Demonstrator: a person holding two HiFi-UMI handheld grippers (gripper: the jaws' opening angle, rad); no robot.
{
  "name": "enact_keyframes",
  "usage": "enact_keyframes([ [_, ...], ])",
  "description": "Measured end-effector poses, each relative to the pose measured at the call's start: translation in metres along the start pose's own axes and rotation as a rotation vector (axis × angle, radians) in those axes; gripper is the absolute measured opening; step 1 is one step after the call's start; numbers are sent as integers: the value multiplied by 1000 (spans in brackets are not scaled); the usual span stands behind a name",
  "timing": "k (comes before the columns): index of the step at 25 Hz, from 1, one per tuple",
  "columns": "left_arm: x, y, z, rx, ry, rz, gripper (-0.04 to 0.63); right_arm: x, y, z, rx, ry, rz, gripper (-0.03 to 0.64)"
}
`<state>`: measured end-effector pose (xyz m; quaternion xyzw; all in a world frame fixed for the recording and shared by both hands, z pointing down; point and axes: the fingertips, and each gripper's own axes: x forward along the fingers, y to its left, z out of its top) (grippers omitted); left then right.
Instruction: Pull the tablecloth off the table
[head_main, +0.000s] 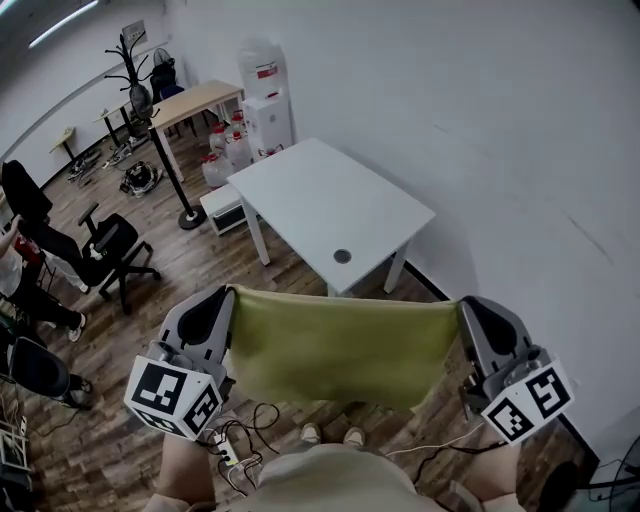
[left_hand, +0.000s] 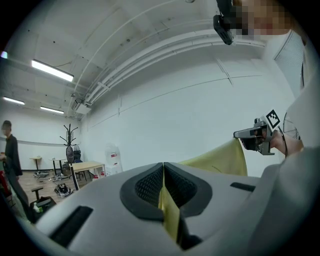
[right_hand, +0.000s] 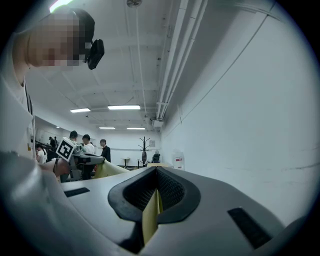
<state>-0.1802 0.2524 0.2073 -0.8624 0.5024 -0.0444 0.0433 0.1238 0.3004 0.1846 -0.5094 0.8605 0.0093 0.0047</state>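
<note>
An olive-yellow tablecloth (head_main: 340, 345) hangs in the air, stretched between my two grippers, clear of the bare white table (head_main: 330, 205) beyond it. My left gripper (head_main: 228, 297) is shut on the cloth's left top corner, and the left gripper view shows a yellow strip of tablecloth (left_hand: 167, 205) pinched between the black pads (left_hand: 147, 186). My right gripper (head_main: 462, 305) is shut on the right top corner; in the right gripper view a fold of tablecloth (right_hand: 151, 212) sits between its pads. The other gripper (left_hand: 257, 135) shows at the cloth's far end.
The white table has a round cable hole (head_main: 342, 256) and stands against the white wall. A water dispenser (head_main: 266, 95) with bottles, a wooden desk (head_main: 195, 103), a coat stand (head_main: 160, 130) and office chairs (head_main: 105, 245) stand to the left. Cables and a power strip (head_main: 232, 450) lie by my feet.
</note>
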Motion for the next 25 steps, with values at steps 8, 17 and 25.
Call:
enact_keyframes([
  [8,5,-1,-6,1,-1,-34,20,-5,1,0,-29,-3,-24,29],
  [17,7,-2,1,8,-9,-57,20,-8,3,4,-50,7,-48,29],
  [25,10,-6,4,14,-22,-73,20,-14,2,6,-37,-32,-67,29],
])
